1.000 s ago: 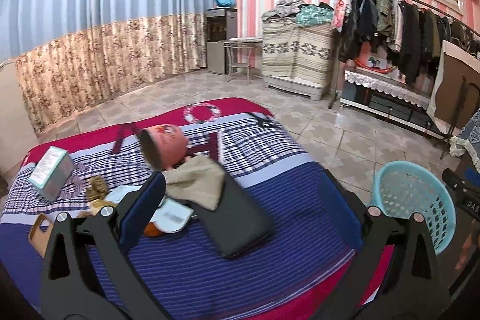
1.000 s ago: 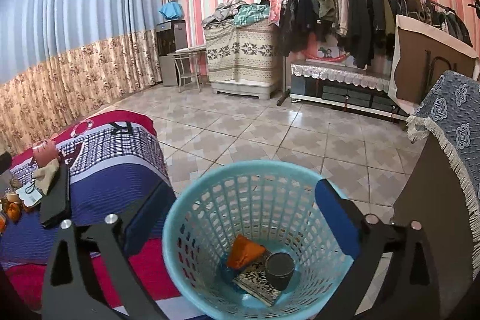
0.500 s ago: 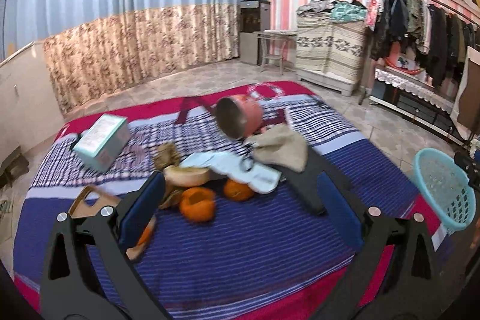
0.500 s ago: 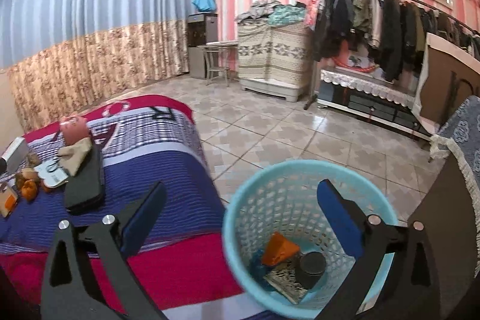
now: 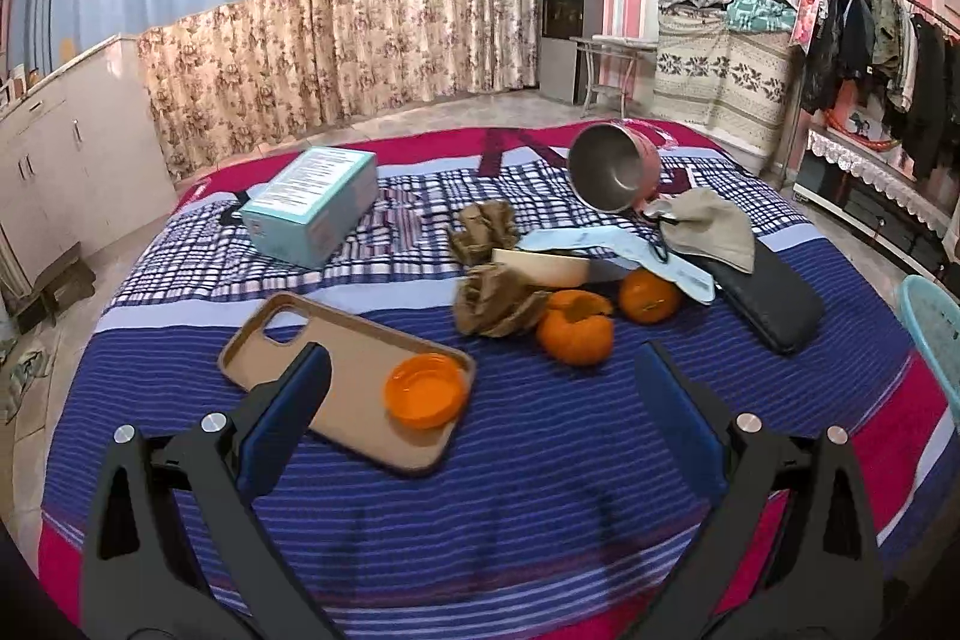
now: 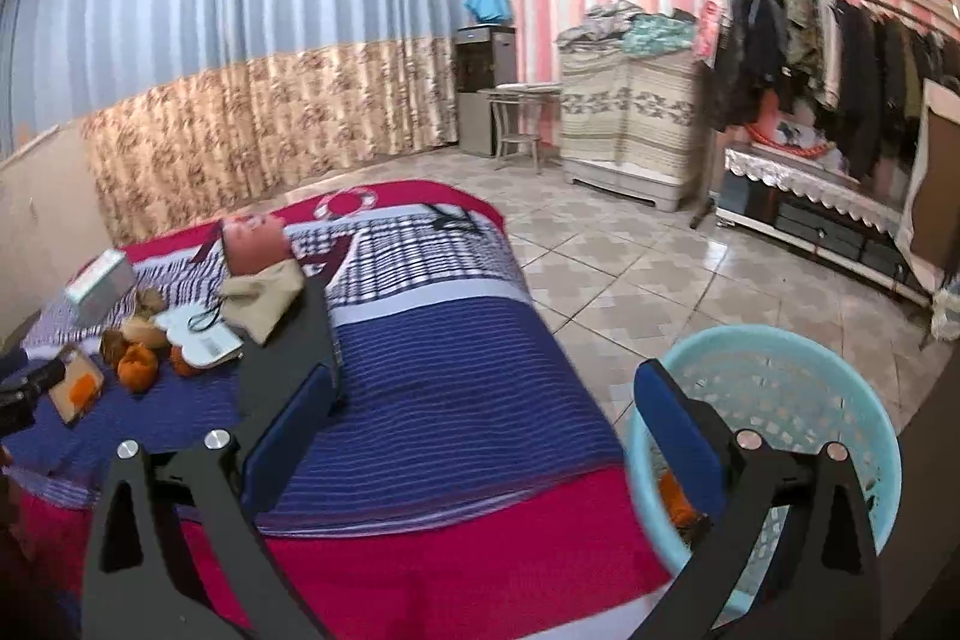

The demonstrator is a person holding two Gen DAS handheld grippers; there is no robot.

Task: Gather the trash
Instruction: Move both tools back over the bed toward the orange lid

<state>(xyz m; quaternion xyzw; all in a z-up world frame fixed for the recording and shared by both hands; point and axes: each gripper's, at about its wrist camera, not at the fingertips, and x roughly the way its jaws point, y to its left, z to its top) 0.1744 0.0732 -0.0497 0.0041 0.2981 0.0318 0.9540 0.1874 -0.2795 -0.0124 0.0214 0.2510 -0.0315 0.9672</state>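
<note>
On the striped bed blanket [image 5: 540, 508] in the left wrist view lie crumpled brown paper [image 5: 495, 301], two orange fruits or peels [image 5: 575, 331], an orange lid [image 5: 427, 389] on a tan phone case [image 5: 342, 370], and a pale blue mask [image 5: 600, 244]. My left gripper [image 5: 480, 412] hangs open just in front of the lid, holding nothing. The right wrist view has the light blue basket [image 6: 780, 382] at lower right with an orange scrap [image 6: 675, 502] inside. My right gripper [image 6: 486, 436] is open and empty over the bed's corner, its right finger over the basket's near rim.
Farther back on the bed are a teal box [image 5: 315, 205], a tipped pink metal cup [image 5: 612, 172], a beige cloth [image 5: 711, 226] and a black case [image 5: 768, 304]. Beyond it are a tiled floor [image 6: 630, 268], a clothes rack [image 6: 810, 40] and a cabinet [image 5: 66, 160].
My left gripper has swung left and moved in on the trash cluster, now centred. My right gripper has turned left off the basket, which slid to the lower right of its view.
</note>
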